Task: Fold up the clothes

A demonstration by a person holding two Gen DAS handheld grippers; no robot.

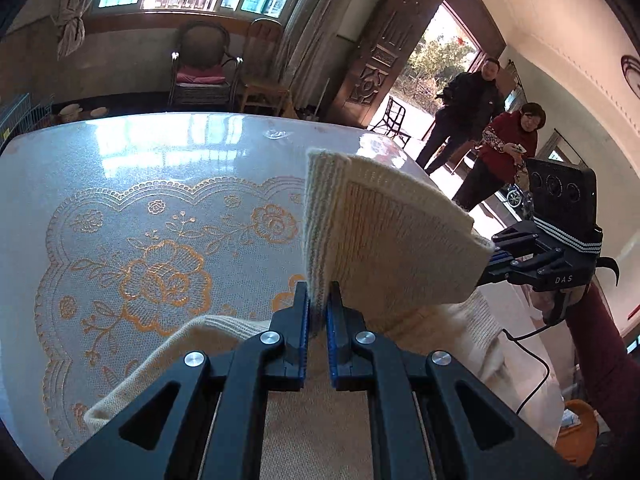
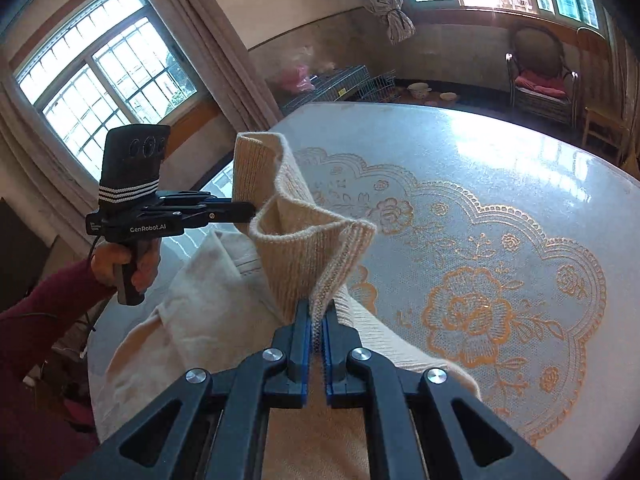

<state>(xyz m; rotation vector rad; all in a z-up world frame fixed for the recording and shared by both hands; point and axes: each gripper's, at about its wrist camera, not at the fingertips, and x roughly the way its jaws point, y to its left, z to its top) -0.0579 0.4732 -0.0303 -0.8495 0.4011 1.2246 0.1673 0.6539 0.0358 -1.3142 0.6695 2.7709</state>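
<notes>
Holding a ribbed edge of the cream knit sweater (image 1: 384,232) aloft, each hand-held gripper is clamped narrowly on the fabric. Nearest the left wrist lens, the left hand-held gripper (image 1: 318,304) pinches the ribbed band between its blue pads; the lifted panel stretches from there rightward to the right hand-held gripper (image 1: 490,264), which bites the panel's far corner. In the right wrist view the right hand-held gripper (image 2: 319,320) grips the same band close to the lens, and the left hand-held gripper (image 2: 252,212) meets the cloth beyond it, to the sweater's left.

The rest of the sweater lies below both tools on the near part of the desk (image 1: 168,148), bunched over a paler cloth (image 2: 200,288). Beyond the sweater the lace-patterned cover of the desk stretches bare toward the chairs (image 1: 204,64).

A fold seems under way, though which one cannot be told. Doing it well probably means keeping the two pinches level and the span between them taut, so the held edge travels straight and lands square without dragging the resting fabric.
</notes>
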